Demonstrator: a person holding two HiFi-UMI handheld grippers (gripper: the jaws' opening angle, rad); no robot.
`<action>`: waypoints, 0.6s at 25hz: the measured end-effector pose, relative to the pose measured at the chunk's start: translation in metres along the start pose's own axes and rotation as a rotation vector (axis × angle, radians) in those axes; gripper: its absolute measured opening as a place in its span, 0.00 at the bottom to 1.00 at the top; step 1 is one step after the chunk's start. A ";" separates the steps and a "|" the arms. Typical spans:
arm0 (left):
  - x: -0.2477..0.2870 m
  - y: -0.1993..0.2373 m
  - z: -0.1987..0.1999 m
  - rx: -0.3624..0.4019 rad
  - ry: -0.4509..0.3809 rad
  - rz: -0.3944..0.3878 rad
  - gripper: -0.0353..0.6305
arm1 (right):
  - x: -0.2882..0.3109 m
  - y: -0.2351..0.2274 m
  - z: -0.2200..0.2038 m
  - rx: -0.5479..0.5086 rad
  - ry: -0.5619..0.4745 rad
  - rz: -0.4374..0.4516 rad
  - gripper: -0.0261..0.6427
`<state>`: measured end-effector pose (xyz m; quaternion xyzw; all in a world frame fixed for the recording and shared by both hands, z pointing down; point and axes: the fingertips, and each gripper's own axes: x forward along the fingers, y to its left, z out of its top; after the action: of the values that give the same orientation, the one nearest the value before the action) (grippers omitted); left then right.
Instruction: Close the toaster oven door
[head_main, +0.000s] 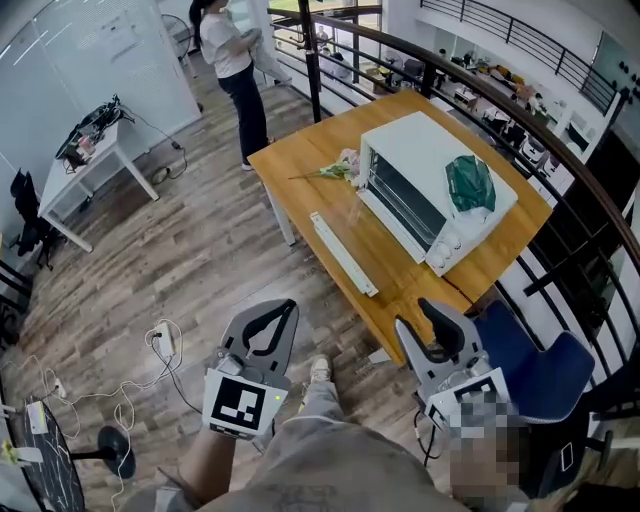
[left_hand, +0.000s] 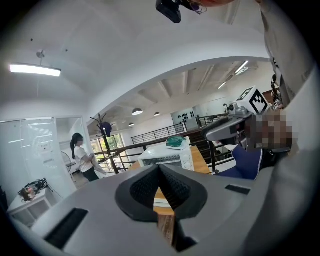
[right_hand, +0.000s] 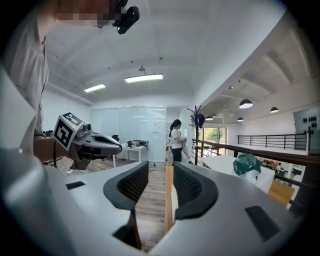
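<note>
Two grippers: left gripper (head_main: 289, 305) jaws pressed together, right gripper (head_main: 412, 315) jaws spread, empty; toaster oven door (head_main: 343, 253) best lifted by outer edge.

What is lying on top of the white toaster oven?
A crumpled green bag or cloth lies on the toaster oven, near its knob end. Anything beneath it is covered.
</note>
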<state>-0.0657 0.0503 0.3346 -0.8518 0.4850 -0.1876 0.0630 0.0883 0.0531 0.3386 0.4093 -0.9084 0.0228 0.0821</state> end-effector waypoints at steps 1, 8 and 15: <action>0.009 0.009 -0.006 -0.006 0.010 -0.006 0.08 | 0.016 -0.003 -0.005 0.001 0.021 0.004 0.27; 0.068 0.069 -0.058 -0.057 0.097 -0.067 0.08 | 0.124 -0.025 -0.058 0.032 0.206 -0.009 0.28; 0.120 0.108 -0.110 -0.106 0.171 -0.122 0.08 | 0.201 -0.049 -0.131 0.063 0.394 -0.055 0.30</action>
<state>-0.1391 -0.1003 0.4353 -0.8628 0.4451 -0.2372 -0.0354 0.0104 -0.1140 0.5005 0.4239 -0.8622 0.1285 0.2459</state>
